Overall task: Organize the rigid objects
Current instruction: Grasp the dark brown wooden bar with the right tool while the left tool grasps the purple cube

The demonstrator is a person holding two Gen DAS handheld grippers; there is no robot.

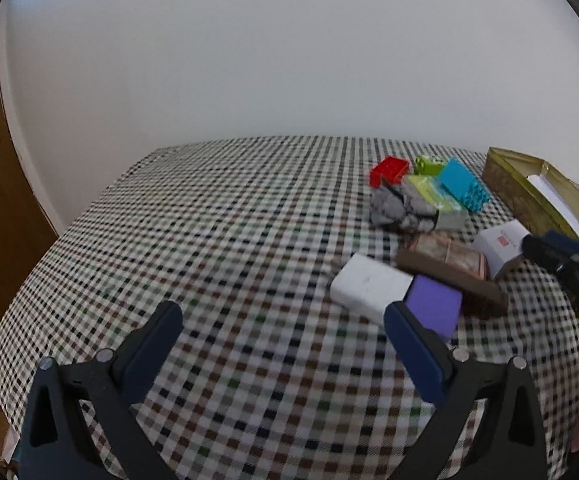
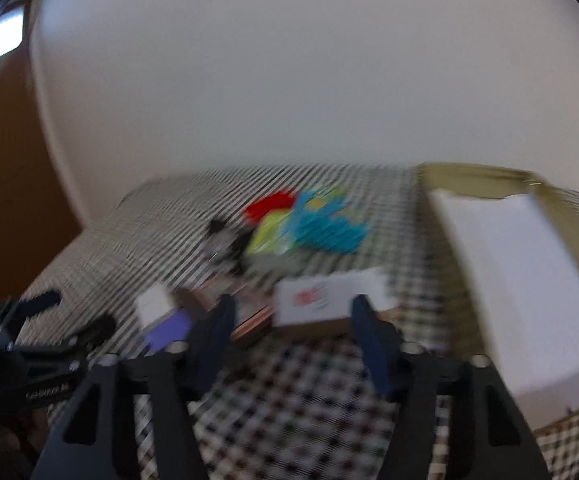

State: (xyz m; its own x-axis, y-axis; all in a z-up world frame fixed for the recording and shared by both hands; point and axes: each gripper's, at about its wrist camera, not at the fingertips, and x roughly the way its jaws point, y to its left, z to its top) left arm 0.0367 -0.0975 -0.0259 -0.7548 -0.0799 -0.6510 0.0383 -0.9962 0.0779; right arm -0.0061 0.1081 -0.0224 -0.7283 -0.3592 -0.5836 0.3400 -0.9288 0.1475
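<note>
Though blurred: boxy blocks (image 1: pixel 465 184), checked cloth (image 1: pixel 229 240)

You will find nothing you can actually read here. The small white box (image 1: pixel 501 245) carries a red printed mark on its top face, but it is too small and soft to make out. From the right wrist the same box (image 2: pixel 329 296) shows the red mark with a trace of green, smeared by blur. The pale lettering on the left hand-held gripper (image 2: pixel 47 394) is illegible too.
</note>
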